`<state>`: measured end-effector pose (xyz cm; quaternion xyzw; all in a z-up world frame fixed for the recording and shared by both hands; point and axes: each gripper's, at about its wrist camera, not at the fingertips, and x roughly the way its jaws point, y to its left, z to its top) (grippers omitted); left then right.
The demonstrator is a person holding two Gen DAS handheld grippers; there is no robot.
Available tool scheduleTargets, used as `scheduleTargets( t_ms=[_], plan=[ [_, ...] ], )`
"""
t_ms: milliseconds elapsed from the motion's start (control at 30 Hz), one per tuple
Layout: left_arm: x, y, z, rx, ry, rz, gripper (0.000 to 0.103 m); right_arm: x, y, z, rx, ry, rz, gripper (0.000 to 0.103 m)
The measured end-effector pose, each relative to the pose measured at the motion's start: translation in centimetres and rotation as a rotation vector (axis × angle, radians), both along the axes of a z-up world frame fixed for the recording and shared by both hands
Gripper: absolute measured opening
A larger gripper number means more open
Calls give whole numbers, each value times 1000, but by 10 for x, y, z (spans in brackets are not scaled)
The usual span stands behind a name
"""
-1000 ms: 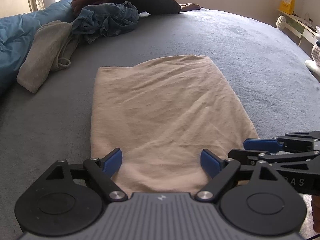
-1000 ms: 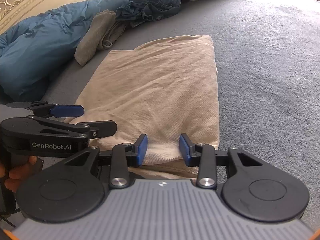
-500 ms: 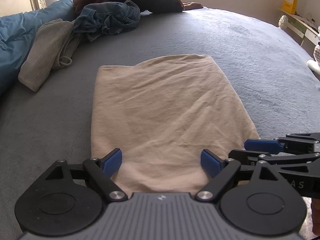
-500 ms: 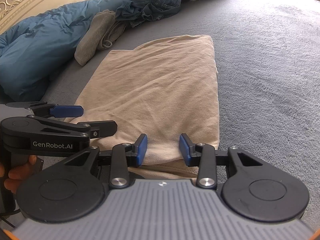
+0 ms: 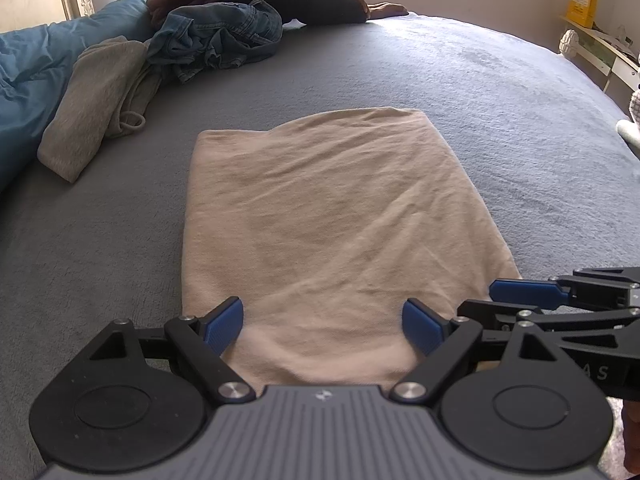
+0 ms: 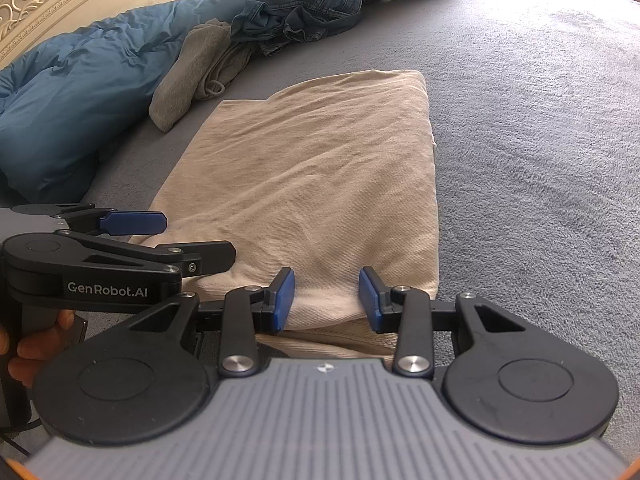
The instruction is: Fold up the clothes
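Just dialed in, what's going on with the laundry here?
A person holds a gripper in each hand at the near edge of a beige garment lying flat, partly folded, on the grey bed. The left gripper and right gripper are both open, gripping nothing. Jeans and a grey garment wait beyond.

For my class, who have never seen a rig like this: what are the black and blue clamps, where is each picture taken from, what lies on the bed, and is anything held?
No robot here: a person holds two hand grippers, each with a camera looking along its blue-padded fingers. One picture is from the left gripper, the other from the right gripper; each also shows the other at its side. On the grey bed lies a folded beige cloth. Farther off are a grey garment, crumpled jeans and a blue duvet. Both grippers are open over the cloth's near edge; nothing is held.
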<state>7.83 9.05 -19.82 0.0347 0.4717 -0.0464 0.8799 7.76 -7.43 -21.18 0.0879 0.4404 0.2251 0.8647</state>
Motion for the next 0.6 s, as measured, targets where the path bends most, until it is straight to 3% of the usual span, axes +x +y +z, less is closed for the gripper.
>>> scheduleTargets(
  t_ms=[200, 400, 600],
  plan=[
    [1, 0, 3, 1, -6, 11, 88, 0, 0, 0, 0, 0, 1, 35],
    [1, 7, 22, 49, -91, 77, 88, 0, 0, 0, 3, 2, 0, 35],
    [12, 16, 2, 55, 7, 168, 92, 0, 0, 0, 4, 2, 0, 35]
  ],
)
